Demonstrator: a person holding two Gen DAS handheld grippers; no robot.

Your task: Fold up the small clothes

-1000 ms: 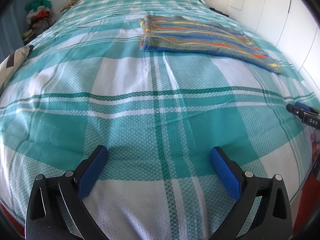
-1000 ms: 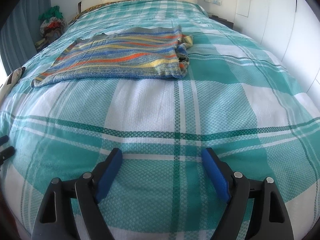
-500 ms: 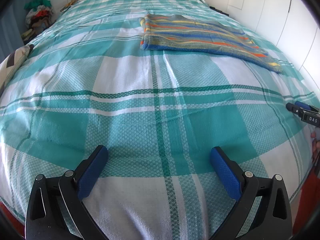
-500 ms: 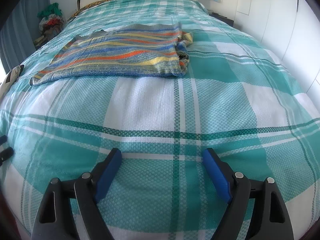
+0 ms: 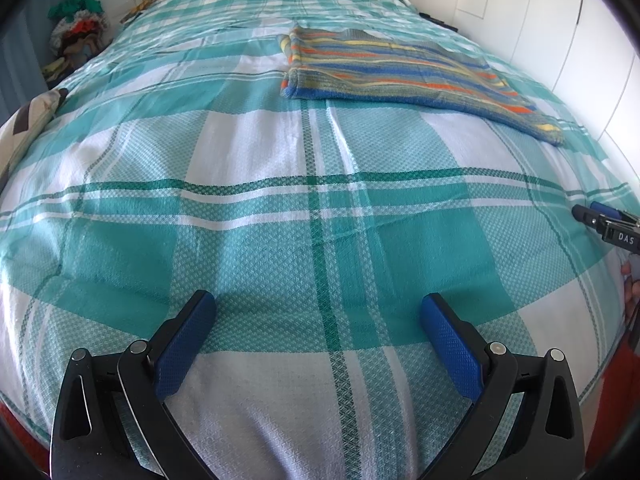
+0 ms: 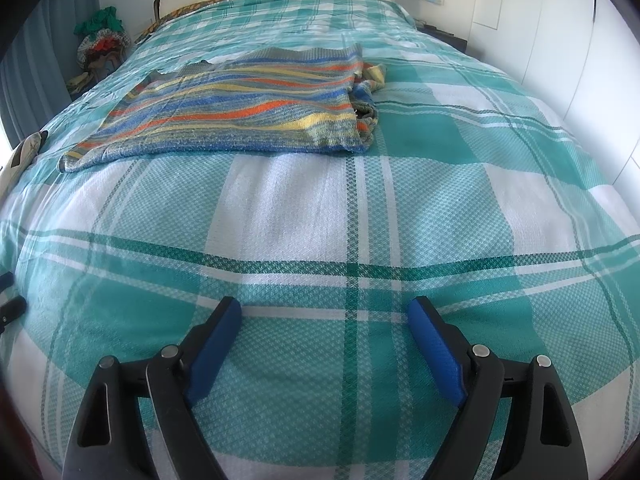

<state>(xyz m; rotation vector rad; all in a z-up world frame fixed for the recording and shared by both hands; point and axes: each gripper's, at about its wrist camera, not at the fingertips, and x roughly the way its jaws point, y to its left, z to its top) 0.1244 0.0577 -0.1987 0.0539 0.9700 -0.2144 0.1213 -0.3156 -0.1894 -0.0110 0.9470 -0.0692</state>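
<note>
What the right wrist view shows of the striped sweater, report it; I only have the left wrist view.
Observer: The striped sweater lies flat, but there is bunched fabric at its right end as that camera sees it.
Operator: Report the right hand-held gripper's jaws.
Observer: The right hand-held gripper is open, with only the bedspread between its jaws, well short of the sweater.

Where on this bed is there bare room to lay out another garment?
The checked teal-and-white bedspread is bare from the striped knitted garment down to the open right claw and open left claw. It is also bare right of the garment, toward the white wall. The clutter is off the bed, a clothes pile at far left.
</note>
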